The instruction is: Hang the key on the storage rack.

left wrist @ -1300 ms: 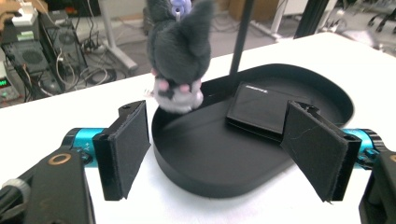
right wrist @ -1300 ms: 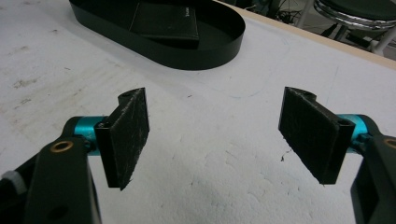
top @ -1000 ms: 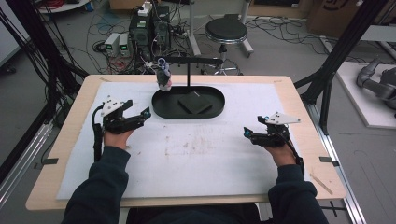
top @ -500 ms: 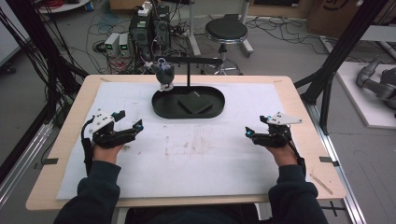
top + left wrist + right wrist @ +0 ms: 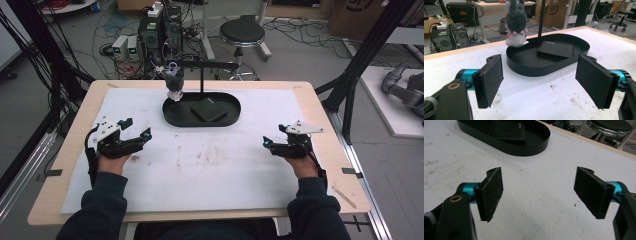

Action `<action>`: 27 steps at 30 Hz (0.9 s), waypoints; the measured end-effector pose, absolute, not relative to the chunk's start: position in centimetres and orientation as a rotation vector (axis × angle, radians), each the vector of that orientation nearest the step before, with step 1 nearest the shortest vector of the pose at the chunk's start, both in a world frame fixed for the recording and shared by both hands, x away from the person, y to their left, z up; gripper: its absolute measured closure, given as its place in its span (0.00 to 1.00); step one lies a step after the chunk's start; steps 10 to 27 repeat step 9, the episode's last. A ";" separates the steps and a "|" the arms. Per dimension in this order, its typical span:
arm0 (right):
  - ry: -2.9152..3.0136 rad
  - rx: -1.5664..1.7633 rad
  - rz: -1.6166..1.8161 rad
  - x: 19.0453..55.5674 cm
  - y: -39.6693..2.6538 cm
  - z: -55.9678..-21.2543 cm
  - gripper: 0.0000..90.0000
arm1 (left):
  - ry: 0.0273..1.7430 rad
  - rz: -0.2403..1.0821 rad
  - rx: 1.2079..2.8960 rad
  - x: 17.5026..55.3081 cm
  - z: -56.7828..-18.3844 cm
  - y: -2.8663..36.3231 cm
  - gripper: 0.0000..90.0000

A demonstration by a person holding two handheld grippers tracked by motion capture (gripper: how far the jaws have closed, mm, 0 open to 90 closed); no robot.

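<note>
Both hands low on the bench (image 5: 300,210), nothing gripped; left gripper (image 5: 134,134) fingers wide, right gripper (image 5: 273,143) fingers wide; plush toy (image 5: 174,82) hangs from the stand over the black tray (image 5: 235,107); looks like a starting pose; next, likely a reach toward the toy.

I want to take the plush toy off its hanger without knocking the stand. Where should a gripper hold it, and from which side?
Grip the plush toy across its rounded pale lower body, probably with the left gripper, coming from the person's side. The toy hangs freely above the left end of the black tray, so its sides are exposed, while the stand's post rises to its right.
</note>
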State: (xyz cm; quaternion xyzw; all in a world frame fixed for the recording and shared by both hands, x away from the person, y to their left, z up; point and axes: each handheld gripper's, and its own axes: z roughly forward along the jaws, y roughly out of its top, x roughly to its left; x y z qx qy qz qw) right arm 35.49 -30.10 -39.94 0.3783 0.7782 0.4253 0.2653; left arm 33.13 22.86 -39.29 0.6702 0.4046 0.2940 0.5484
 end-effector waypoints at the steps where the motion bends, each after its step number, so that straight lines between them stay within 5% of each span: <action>1: 2.102 1.025 1.150 35.5 -30.1 -39.9 0.27 | 0.962 0.695 1.587 33.2 -39.3 22.9 0.24; 27: 2.099 1.032 1.154 35.4 -30.2 -40.0 0.27 | 0.966 0.688 1.586 33.4 -39.5 22.9 0.24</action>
